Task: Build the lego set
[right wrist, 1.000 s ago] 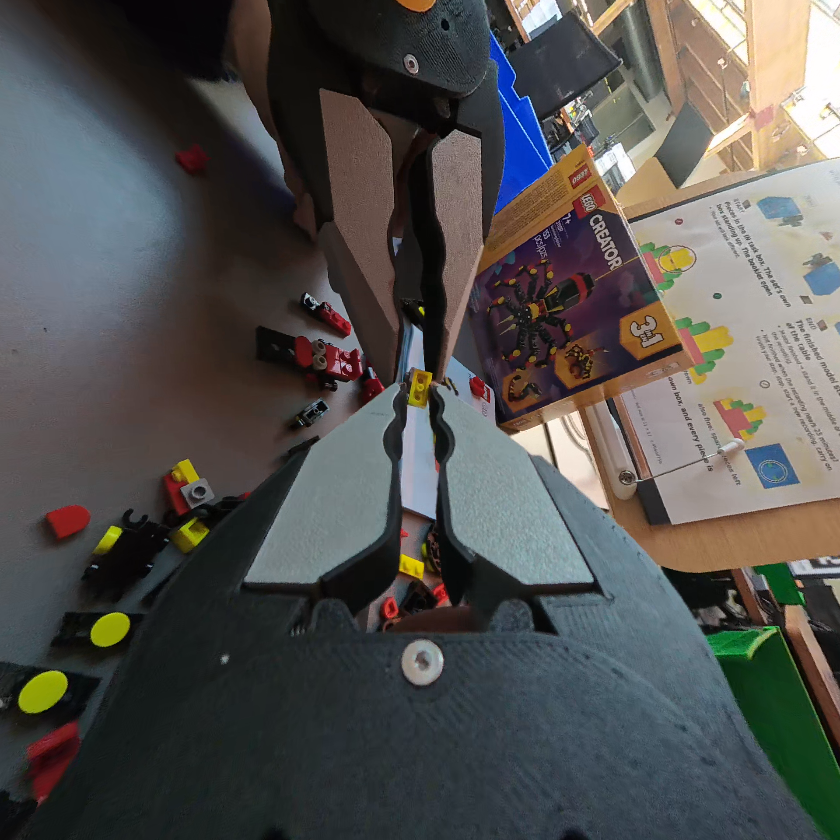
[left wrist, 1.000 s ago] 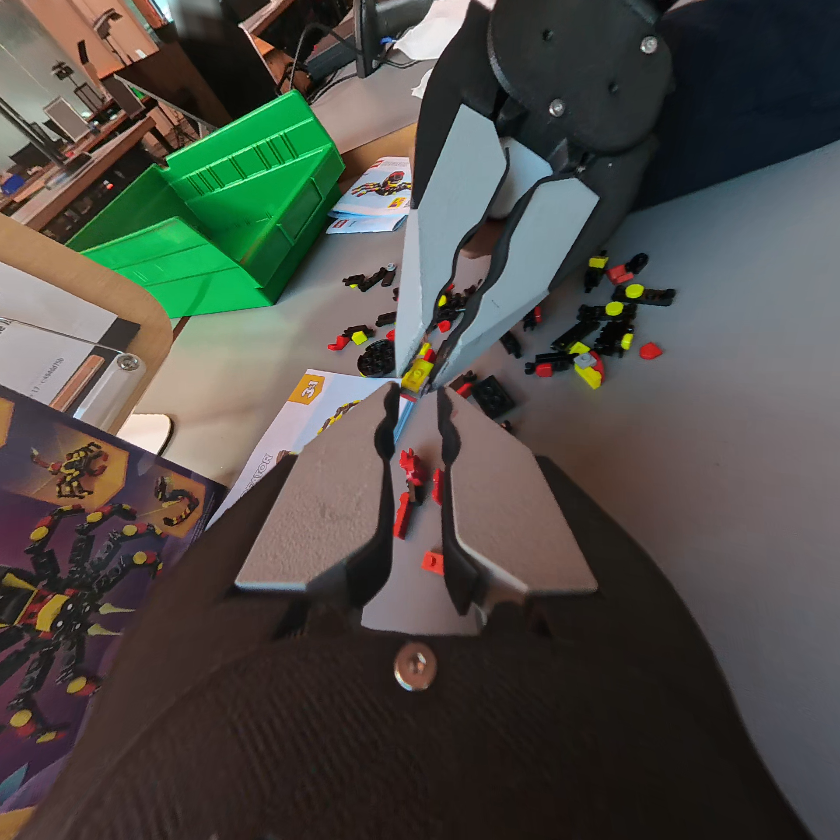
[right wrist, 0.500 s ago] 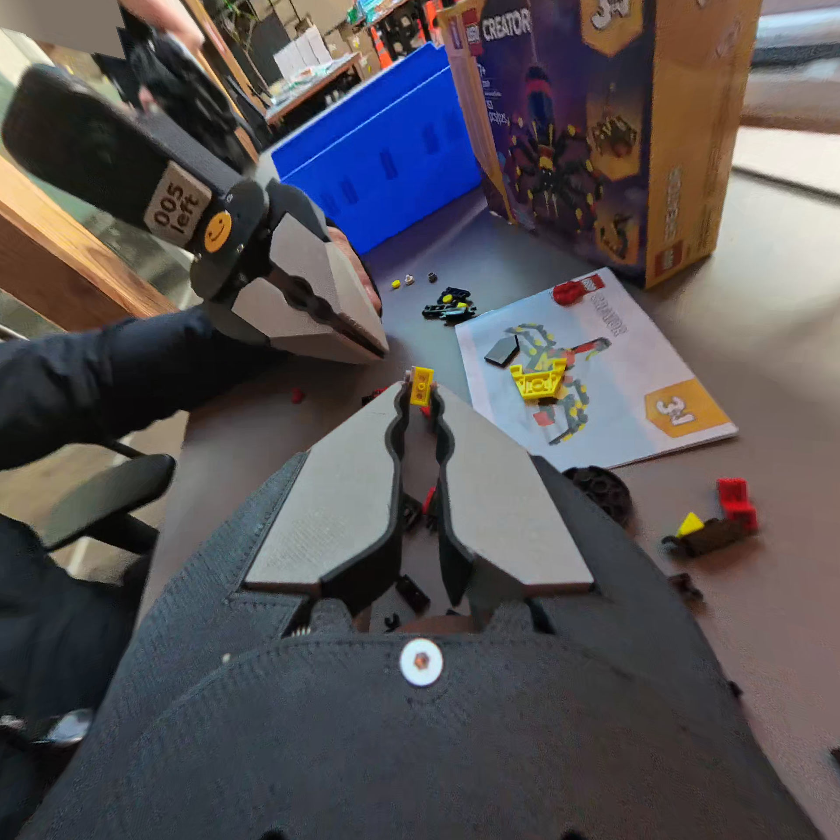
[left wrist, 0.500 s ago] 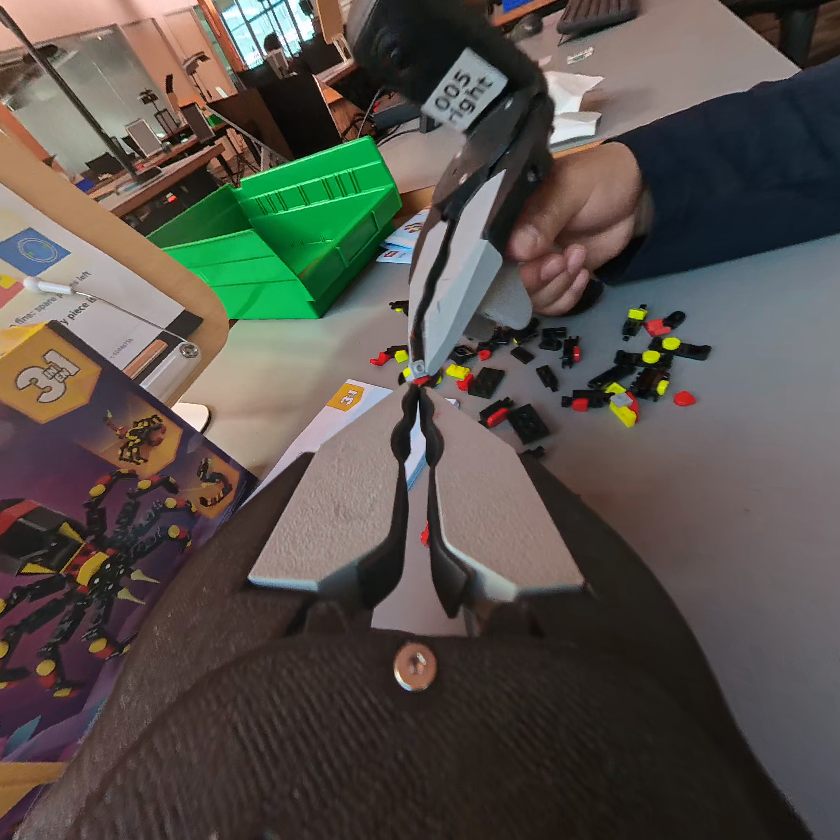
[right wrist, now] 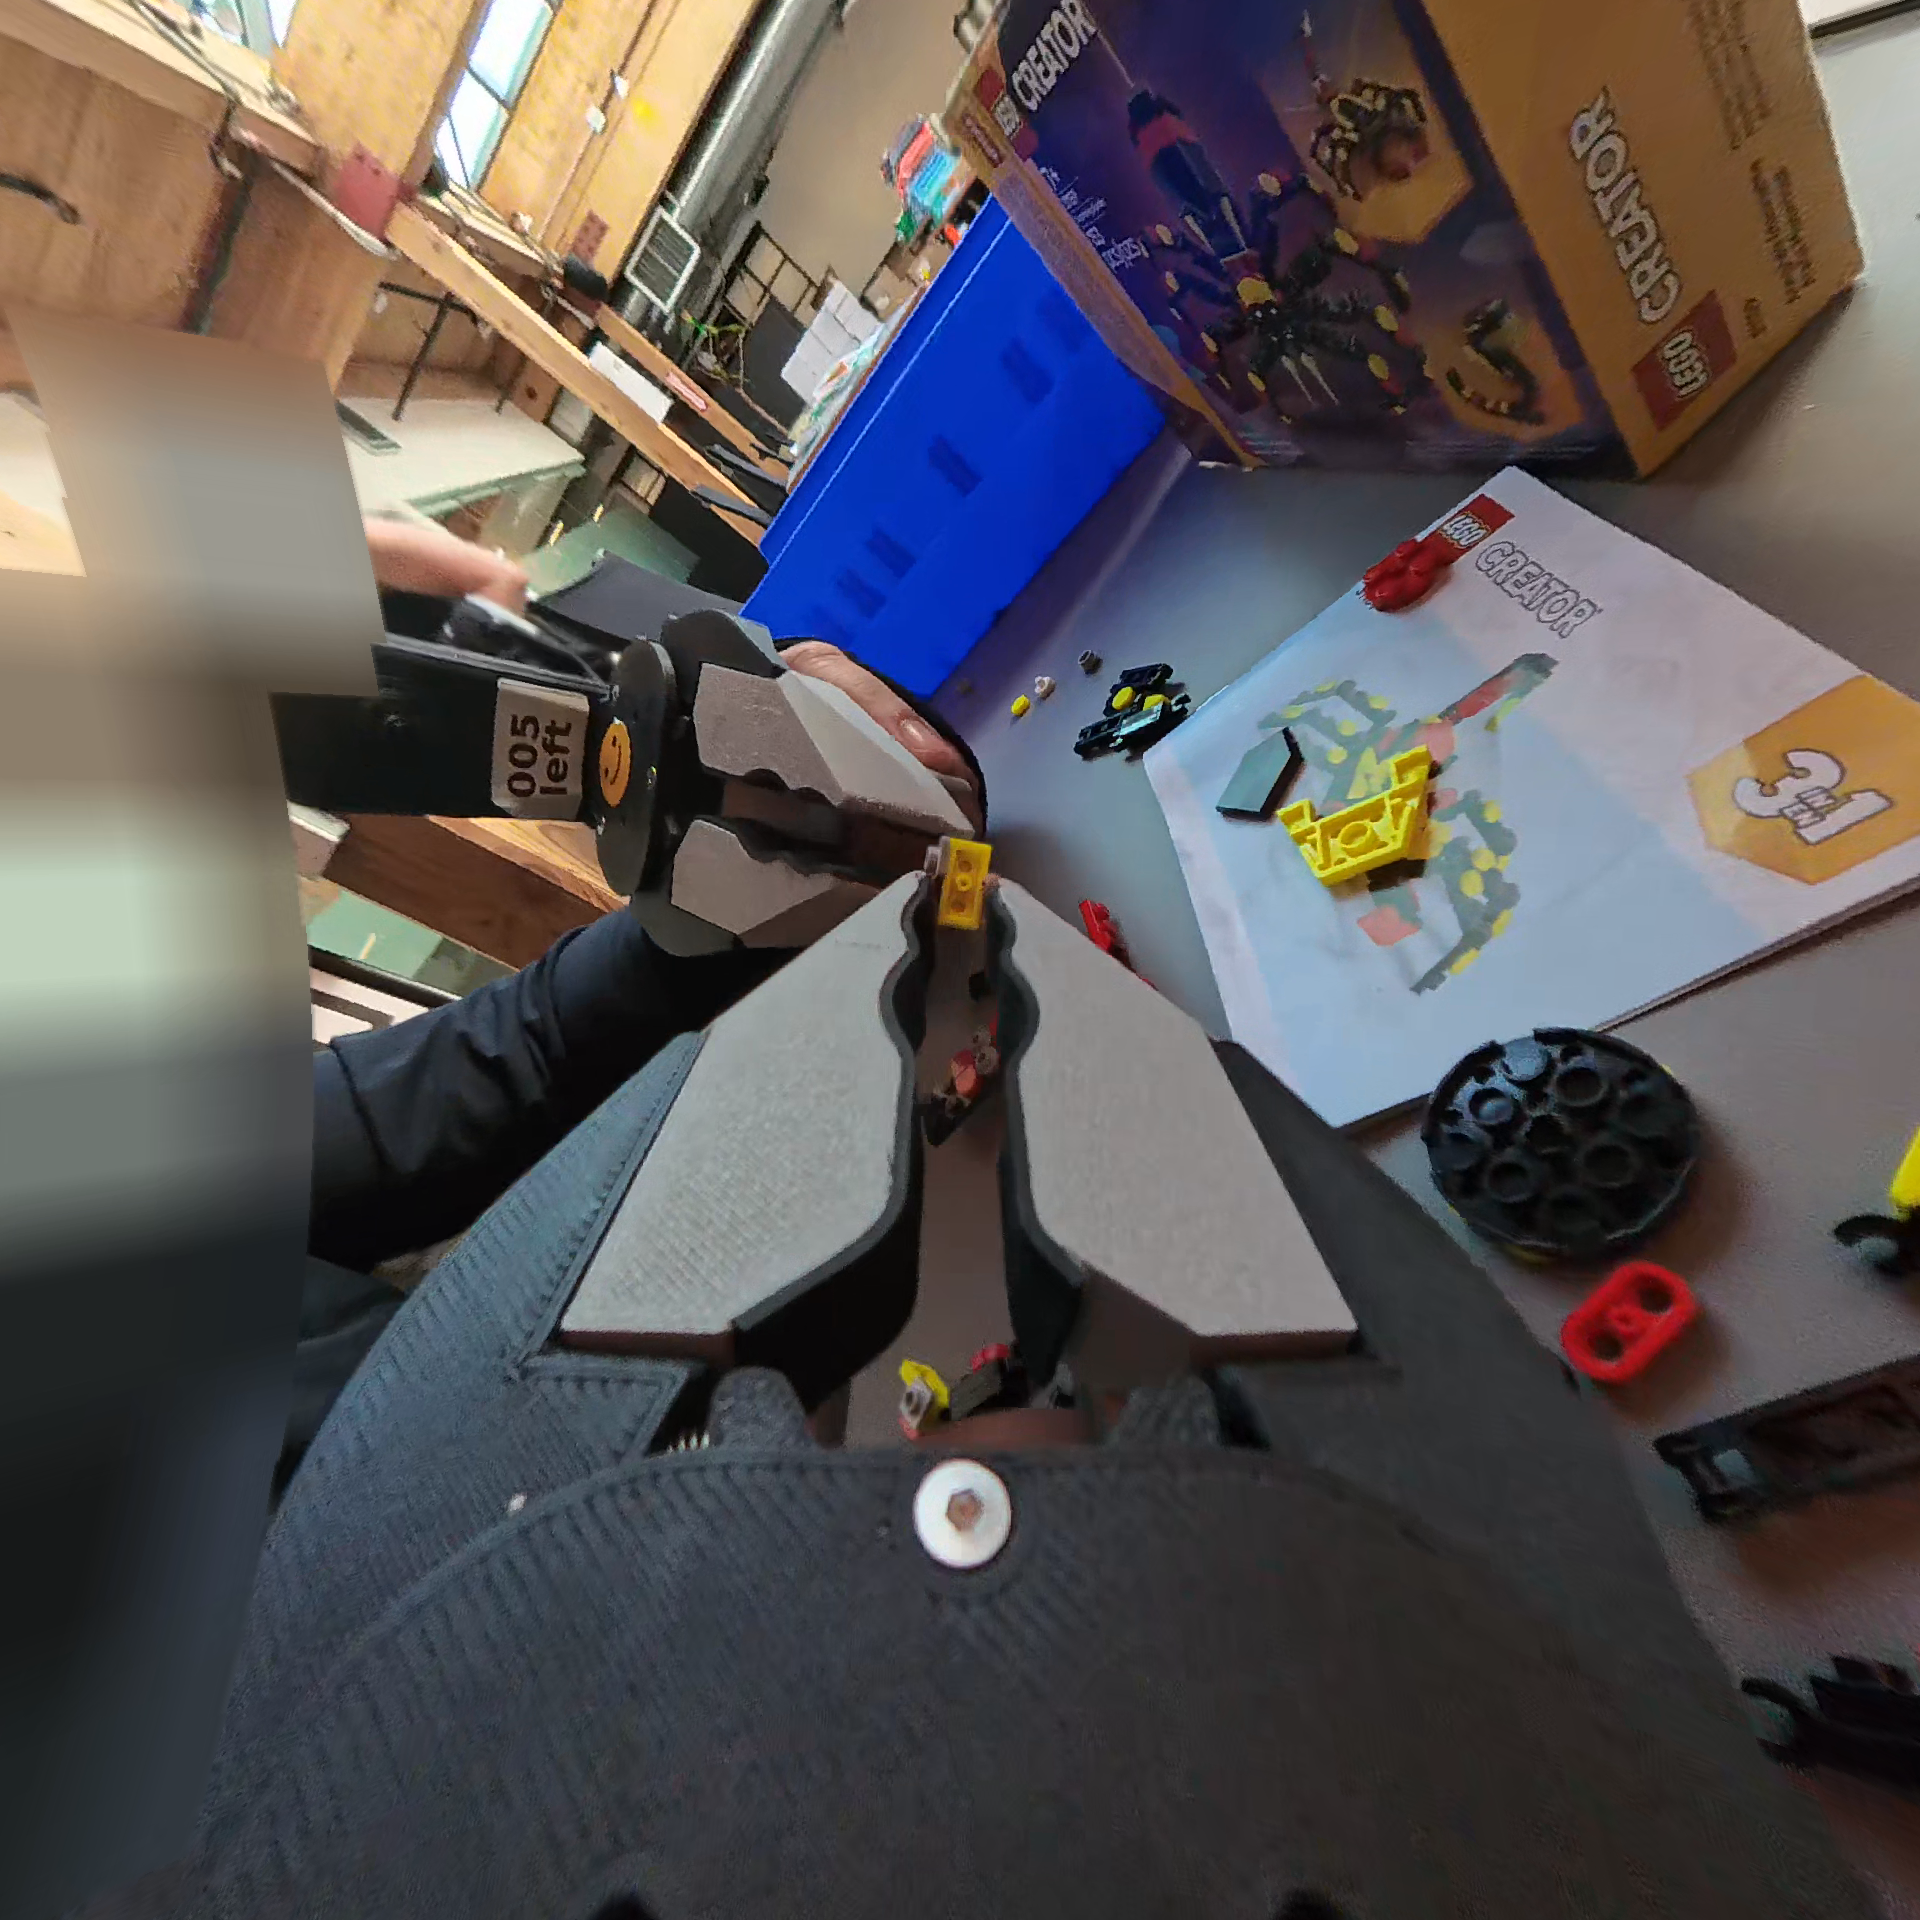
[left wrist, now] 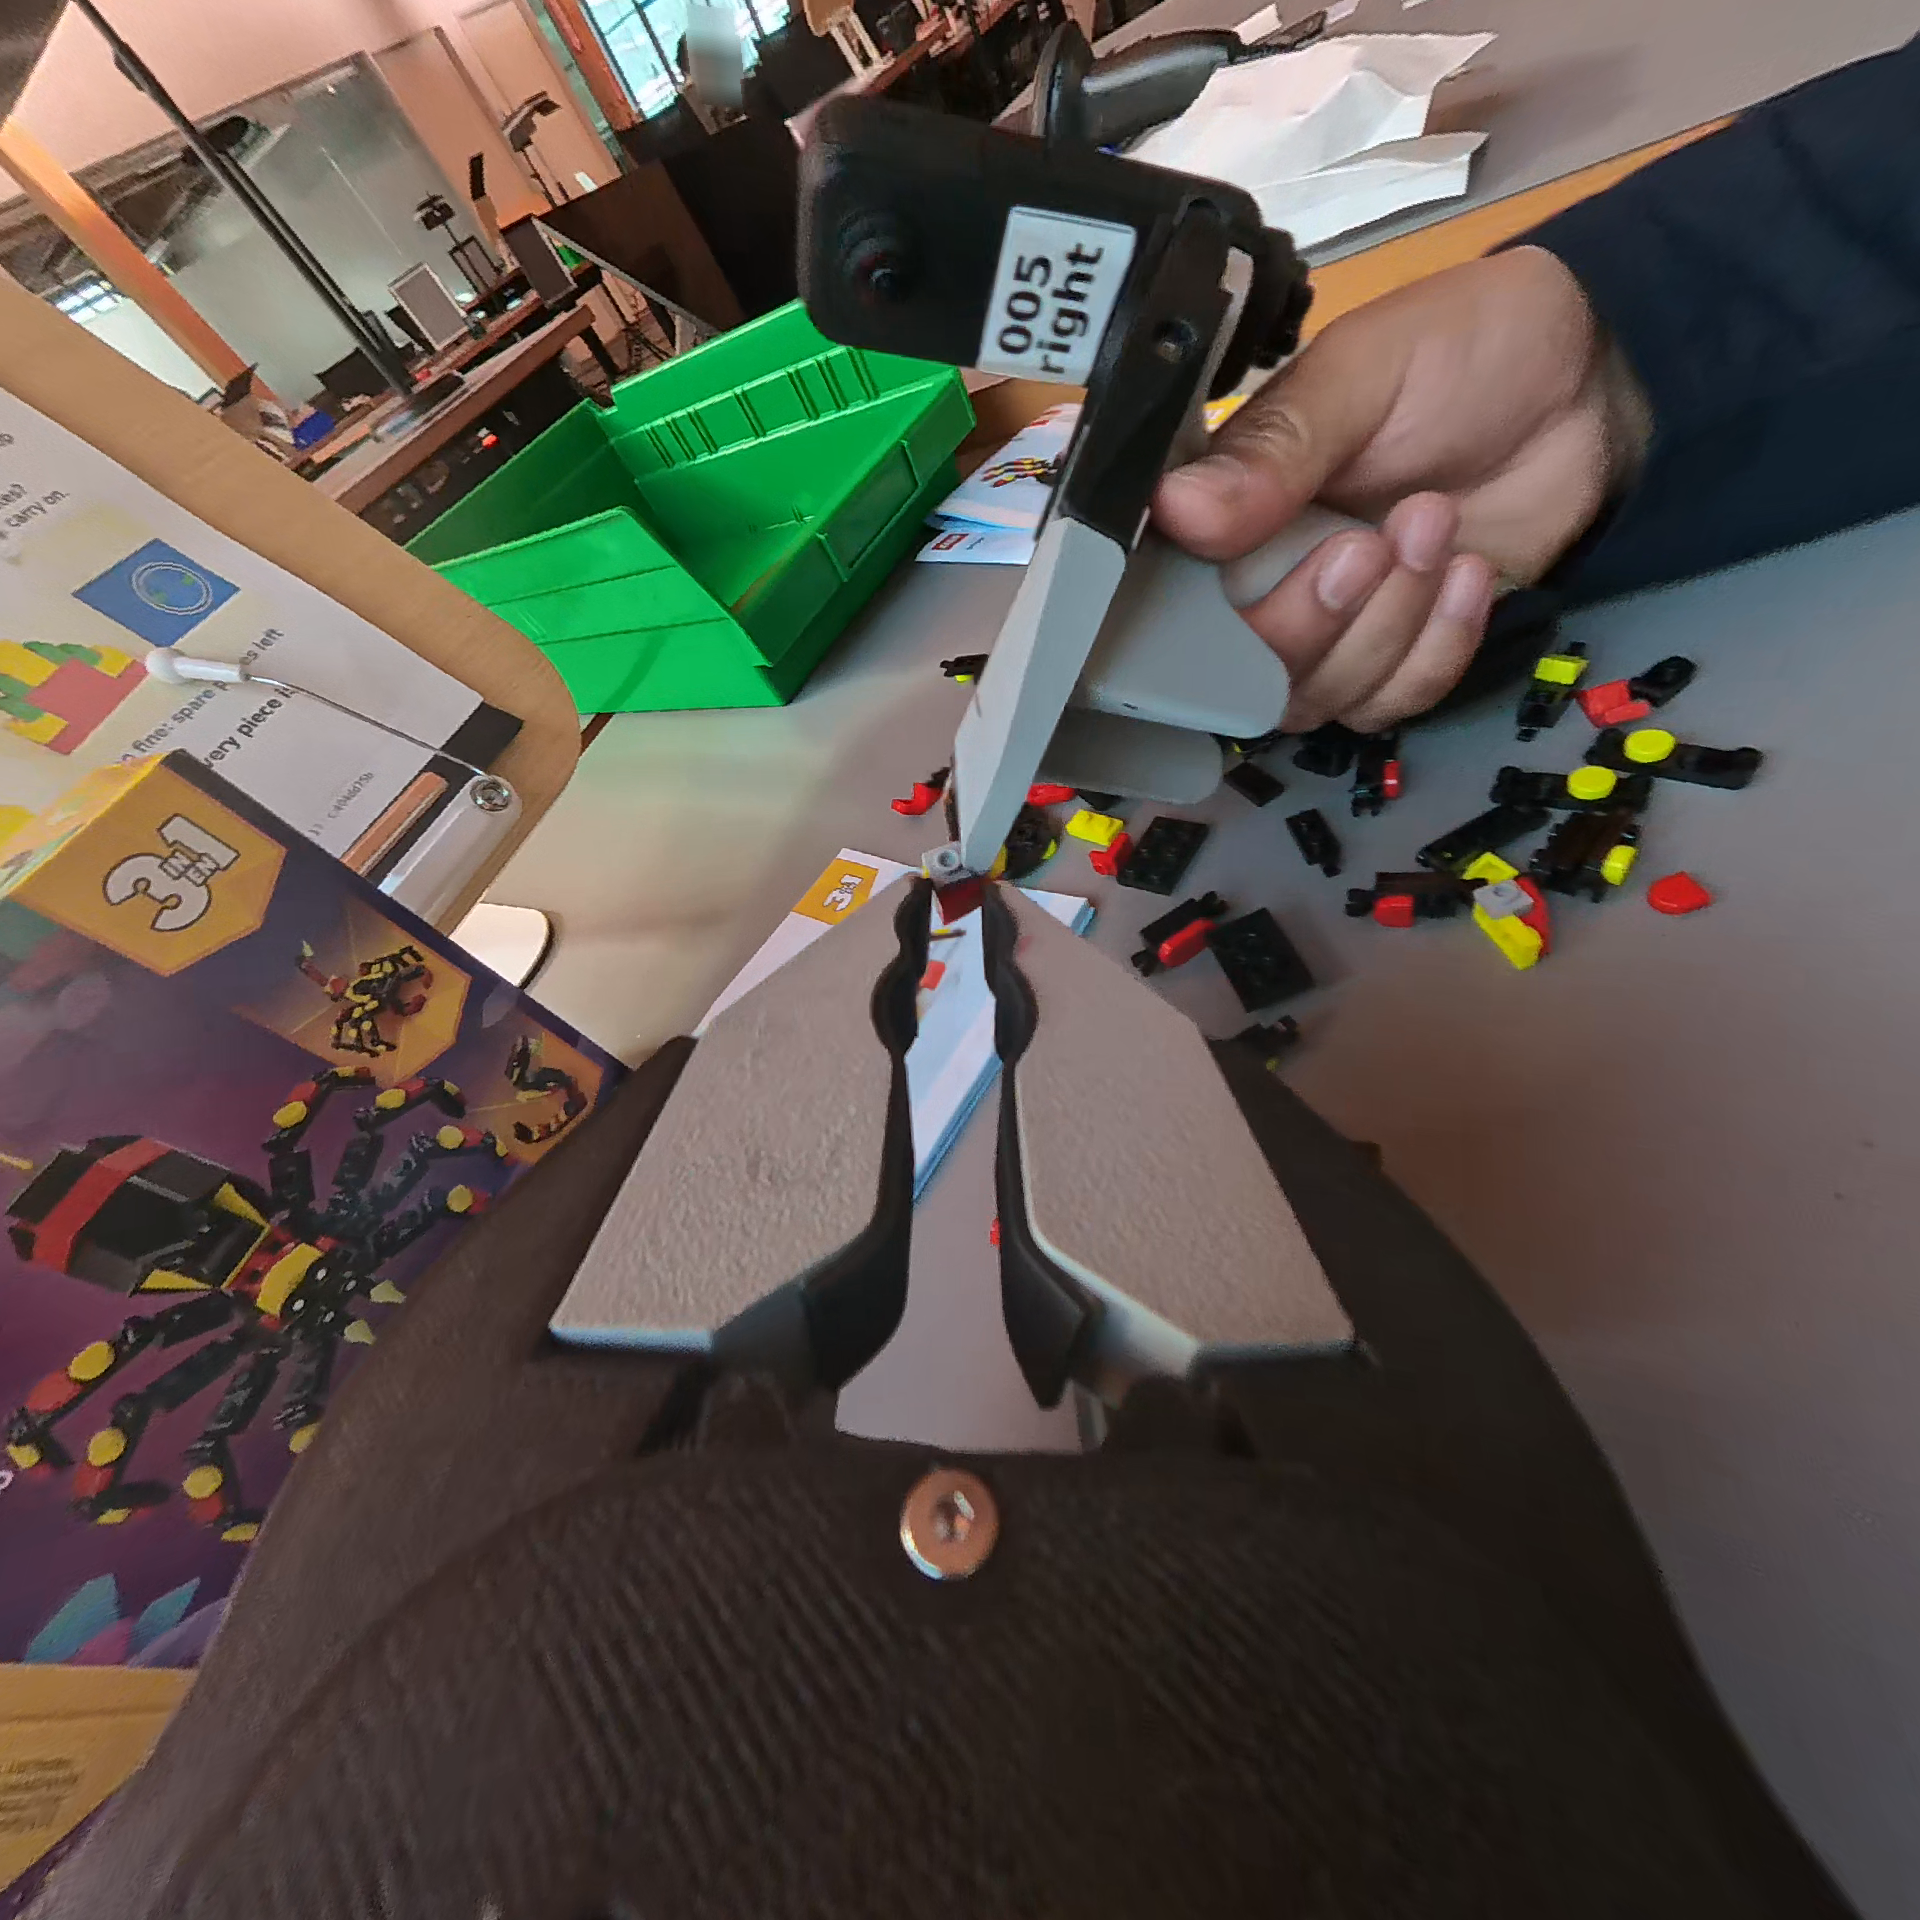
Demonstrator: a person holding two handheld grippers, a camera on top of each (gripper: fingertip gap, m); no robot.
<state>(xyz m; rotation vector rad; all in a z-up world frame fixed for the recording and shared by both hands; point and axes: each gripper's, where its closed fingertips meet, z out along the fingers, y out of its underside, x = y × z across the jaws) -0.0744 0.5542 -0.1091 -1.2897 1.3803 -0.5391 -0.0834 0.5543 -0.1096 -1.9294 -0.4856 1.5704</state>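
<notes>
My left gripper [left wrist: 956, 906] is shut on a small red brick [left wrist: 958, 896] with a grey stud piece [left wrist: 943, 860] on its end, held above the table. My right gripper [right wrist: 961, 896] is shut on a small yellow plate [right wrist: 964, 881]. The two grippers meet tip to tip, and the yellow plate touches the grey piece [right wrist: 934, 858]. The right gripper [left wrist: 977, 831] comes down from above in the left wrist view, held by a hand [left wrist: 1434, 499]. The left gripper [right wrist: 940, 821] comes in from the left in the right wrist view.
Loose black, red and yellow bricks [left wrist: 1496, 831] lie on the grey table [left wrist: 1558, 1195]. An instruction booklet [right wrist: 1621, 935] carries a yellow wedge [right wrist: 1351, 826]. A black round plate [right wrist: 1558, 1143] and a red link [right wrist: 1626, 1322] lie near it. The set box [right wrist: 1403, 208], a blue bin [right wrist: 956, 457] and a green bin [left wrist: 707, 540] stand around. The red link [right wrist: 1626, 1322] is about equally far from each gripper, around 11 centimetres.
Both grippers have lifted off the pile and turned. My left gripper's fingers have narrowed onto the red brick. The yellow plate has stayed in my right gripper.
</notes>
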